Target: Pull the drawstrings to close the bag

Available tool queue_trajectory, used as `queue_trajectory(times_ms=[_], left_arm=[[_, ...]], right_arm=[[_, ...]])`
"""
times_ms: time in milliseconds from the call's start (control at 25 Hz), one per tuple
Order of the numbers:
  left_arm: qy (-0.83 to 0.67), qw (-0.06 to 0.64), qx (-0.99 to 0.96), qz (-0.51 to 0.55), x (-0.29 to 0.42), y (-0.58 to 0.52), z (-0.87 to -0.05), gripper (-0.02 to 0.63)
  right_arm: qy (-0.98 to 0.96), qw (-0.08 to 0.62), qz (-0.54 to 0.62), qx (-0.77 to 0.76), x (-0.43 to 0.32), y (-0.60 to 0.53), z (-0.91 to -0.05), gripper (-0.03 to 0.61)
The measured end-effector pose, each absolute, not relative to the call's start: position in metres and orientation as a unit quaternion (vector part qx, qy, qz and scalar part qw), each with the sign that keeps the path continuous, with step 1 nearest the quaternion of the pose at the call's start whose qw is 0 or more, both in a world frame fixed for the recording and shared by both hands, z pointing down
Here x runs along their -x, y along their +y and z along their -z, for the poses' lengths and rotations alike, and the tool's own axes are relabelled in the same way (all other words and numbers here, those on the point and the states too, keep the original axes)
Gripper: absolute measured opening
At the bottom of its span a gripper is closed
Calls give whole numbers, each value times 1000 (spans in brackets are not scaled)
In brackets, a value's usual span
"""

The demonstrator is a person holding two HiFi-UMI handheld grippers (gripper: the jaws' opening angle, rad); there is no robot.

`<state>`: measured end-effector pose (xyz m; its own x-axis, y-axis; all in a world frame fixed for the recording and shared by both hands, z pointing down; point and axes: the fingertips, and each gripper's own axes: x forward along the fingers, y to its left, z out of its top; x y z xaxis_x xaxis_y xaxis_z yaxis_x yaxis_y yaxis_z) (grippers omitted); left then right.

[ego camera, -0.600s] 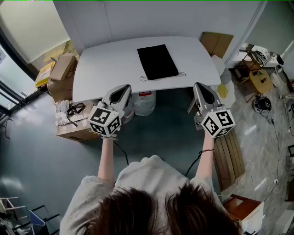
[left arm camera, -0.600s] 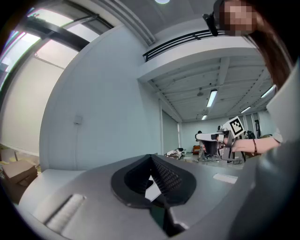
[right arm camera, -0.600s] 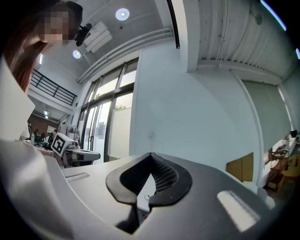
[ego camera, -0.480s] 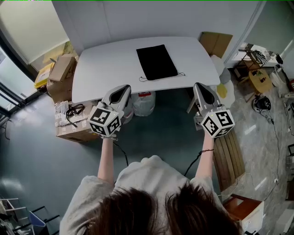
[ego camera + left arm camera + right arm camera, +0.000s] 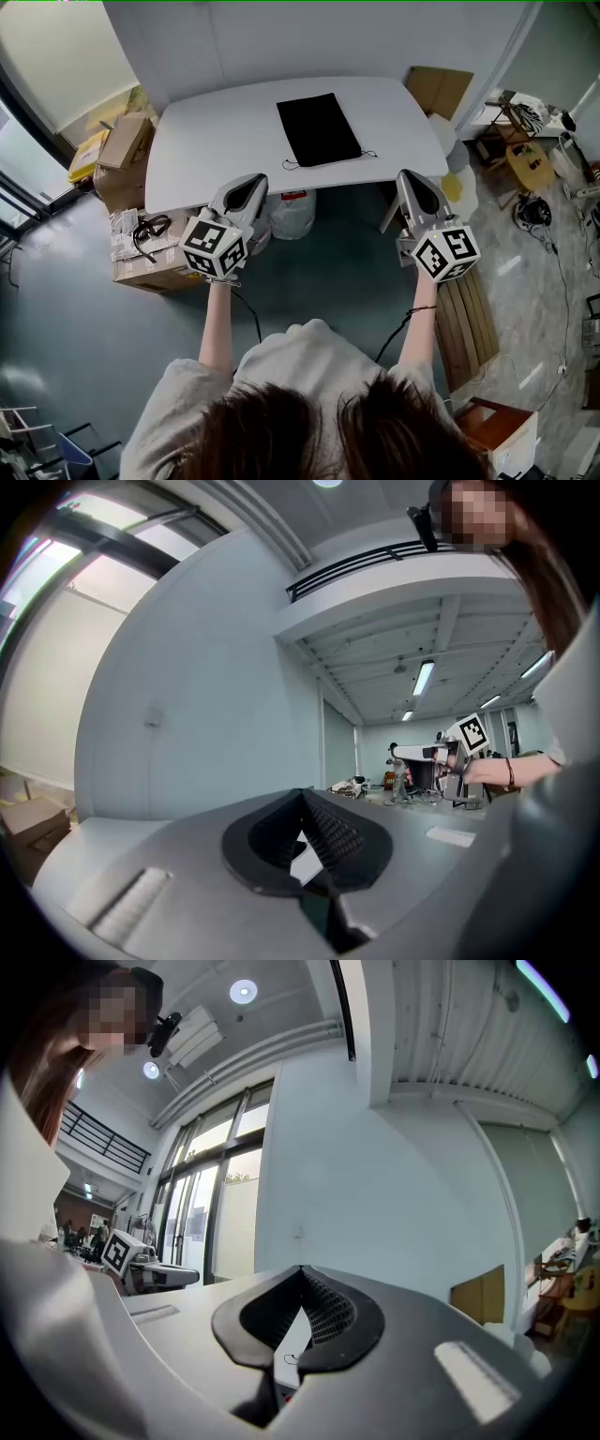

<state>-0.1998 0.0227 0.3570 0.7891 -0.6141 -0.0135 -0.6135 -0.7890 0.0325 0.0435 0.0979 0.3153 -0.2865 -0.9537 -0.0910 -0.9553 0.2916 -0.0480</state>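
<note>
A: Two grippers up in the air, and hardly moved since a blink ago?

B: Yes. Almost no change. First, on the left: left gripper (image 5: 247, 183) shut tight, with nothing between the jaws. Held just short of the counter (image 5: 202, 141) edge, same spot as before.

A: And in the middle?

B: Black bag (image 5: 319, 128) lying flat on the white counter, well apart from both grippers. Sits a tiny bit differently in the head view than before, but most likely only from the head moving. Thin drawstrings (image 5: 292, 166) poking out at the near corners, loose, touched by nothing.

A: Then over on the right?

B: Right gripper (image 5: 411, 180) shut too, and empty. Also up in the air in front of the counter, same place as before.

A: So what about the job?

B: Not started yet, by the look of it. No string pulled so far. Next, probably: reach forward, open up, and pinch one string on each side.
</note>
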Motion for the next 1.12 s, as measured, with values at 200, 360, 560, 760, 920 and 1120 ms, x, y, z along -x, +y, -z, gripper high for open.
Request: queue_trajectory(times_ms=[200,360,560,760,920,1120], left_arm=[[-329,15,-944,10,197,23,-359,-6],[-336,18,-942,7,194,20,-362,-6],[-344,19,-939,9,184,20,-362,-6],[-349,19,-937,10,173,20,-364,-6],[-355,21,-935,9,172,16,-365,-6],[-357,24,-934,4,170,3,-368,-6]], right_arm=[[804,57,-1,592,-51,95,-318,14],[811,56,-12,583,-55,93,-319,14],[816,53,-12,575,-67,93,-322,14],[820,54,-15,569,-78,86,-321,14],[822,57,-14,566,-81,79,-320,14],[824,58,-11,564,-83,66,-324,14]])
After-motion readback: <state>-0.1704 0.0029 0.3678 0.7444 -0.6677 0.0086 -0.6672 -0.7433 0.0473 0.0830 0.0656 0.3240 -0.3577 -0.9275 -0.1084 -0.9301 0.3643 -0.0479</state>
